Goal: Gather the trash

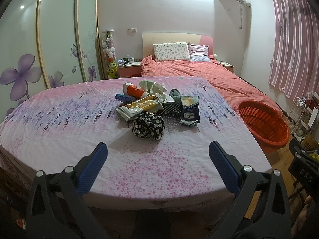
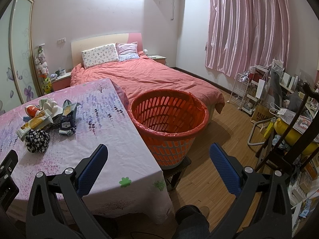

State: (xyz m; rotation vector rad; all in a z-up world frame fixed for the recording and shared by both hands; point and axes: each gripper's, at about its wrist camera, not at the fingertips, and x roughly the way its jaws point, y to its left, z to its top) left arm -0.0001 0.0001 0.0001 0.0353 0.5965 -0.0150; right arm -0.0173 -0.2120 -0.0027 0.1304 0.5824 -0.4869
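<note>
Both grippers are spread wide with nothing between the ribbed blue pads: the left gripper (image 1: 158, 146) hangs over the near edge of the table (image 1: 59, 131), which is draped in a soft pink-and-purple speckled cloth, and the right gripper (image 2: 159, 147) sits off that table's right edge over the wood floor. Straight ahead of the left one is the trash pile: a crumpled black floral fabric wad (image 1: 148, 126) nearest, then a crinkly yellow-and-white snack wrapper (image 1: 139, 106) and a dark foil pouch (image 1: 189, 110), with an orange-and-white cup (image 1: 134, 91) and wadded tissue (image 1: 152, 86) behind. Just ahead of the right gripper stands a round slotted orange plastic basket (image 2: 169, 119) with a thin red bag liner, touching the table's side.
</note>
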